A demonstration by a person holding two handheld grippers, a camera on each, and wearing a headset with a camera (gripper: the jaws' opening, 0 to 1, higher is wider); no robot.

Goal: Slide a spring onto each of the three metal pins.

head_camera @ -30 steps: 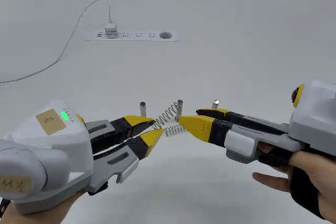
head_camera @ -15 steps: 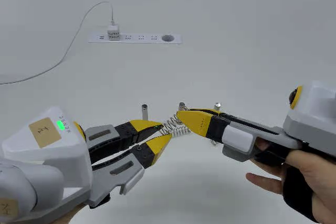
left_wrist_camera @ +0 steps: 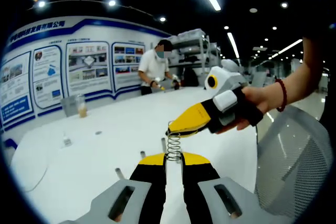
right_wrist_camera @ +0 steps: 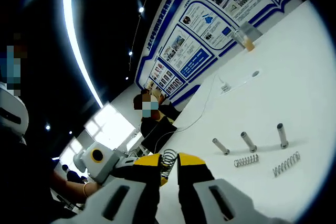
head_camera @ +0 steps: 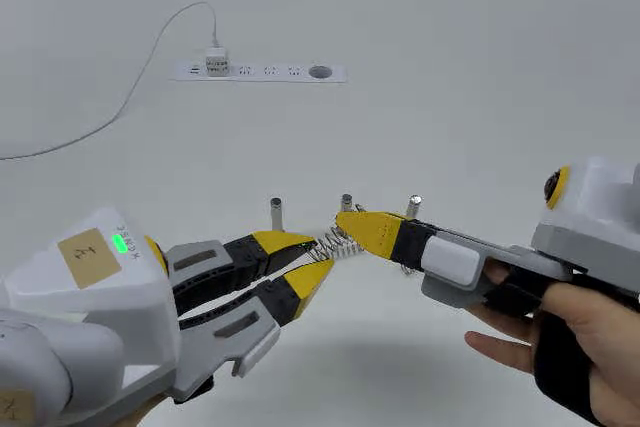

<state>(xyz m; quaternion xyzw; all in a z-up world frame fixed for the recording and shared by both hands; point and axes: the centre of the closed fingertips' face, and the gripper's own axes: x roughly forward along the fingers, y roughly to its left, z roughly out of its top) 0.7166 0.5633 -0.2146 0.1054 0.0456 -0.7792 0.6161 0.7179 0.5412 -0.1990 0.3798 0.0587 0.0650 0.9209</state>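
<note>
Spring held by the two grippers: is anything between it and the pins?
Nothing visible. The spring hangs between the left gripper and right gripper, just before three bare pins; the right gripper's tip lies nearest the middle one.

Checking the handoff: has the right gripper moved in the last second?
Yes. The right gripper has moved up the picture, closer to the middle pin, its tip now at the spring.

the right gripper pinches a spring; three upright pins stand beside two loose springs.
</note>
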